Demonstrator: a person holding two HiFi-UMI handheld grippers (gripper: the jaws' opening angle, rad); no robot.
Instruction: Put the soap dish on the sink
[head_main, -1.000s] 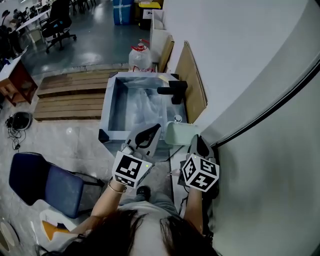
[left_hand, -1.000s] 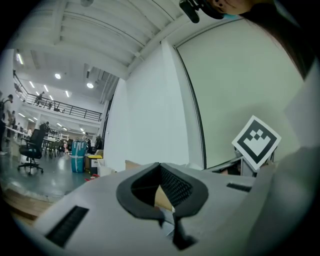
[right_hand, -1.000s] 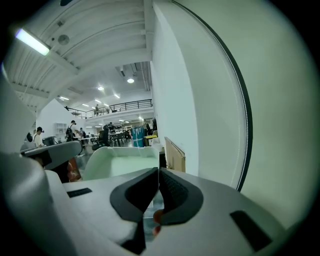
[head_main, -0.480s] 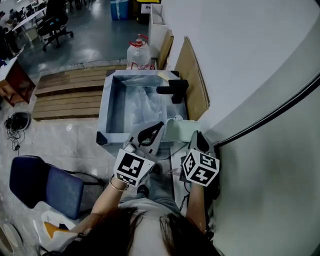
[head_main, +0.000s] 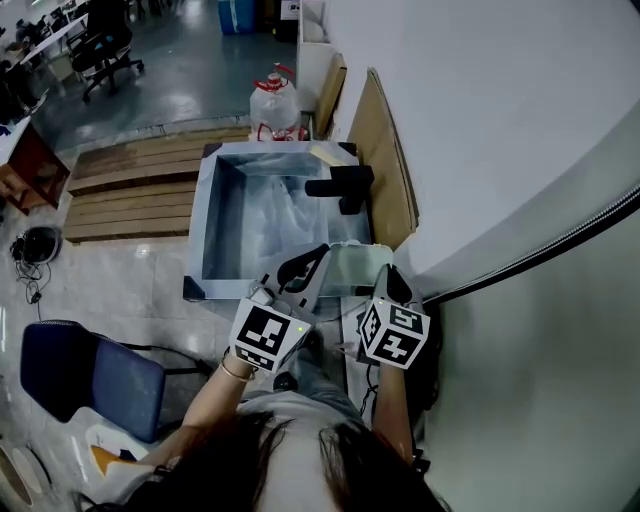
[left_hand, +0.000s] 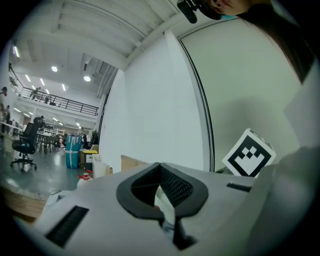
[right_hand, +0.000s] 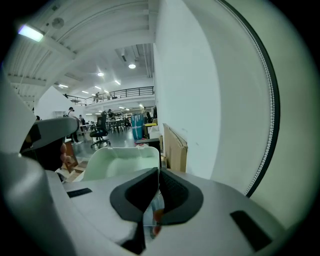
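The pale green soap dish (head_main: 350, 267) hangs over the near right corner of the metal sink (head_main: 199, 238). My right gripper (head_main: 385, 273) is shut on the dish's near right edge. In the right gripper view the dish (right_hand: 120, 160) fills the space just beyond and left of the gripper (right_hand: 158, 171), whose pads are pressed together. My left gripper (head_main: 318, 252) is shut with nothing in it and sits just left of the dish, above the sink's near rim. In the left gripper view that gripper (left_hand: 160, 165) points at the white wall.
A black faucet (head_main: 340, 186) stands on the sink's right side. Cardboard sheets (head_main: 382, 170) lean on the white wall to the right. A water jug (head_main: 274, 104) and wooden pallets (head_main: 130, 190) lie beyond the sink. A blue chair (head_main: 85, 368) stands at the lower left.
Both grippers moved forward toward the sink. The dish, carried by the right gripper, went from in front of the sink's near right corner to over it.
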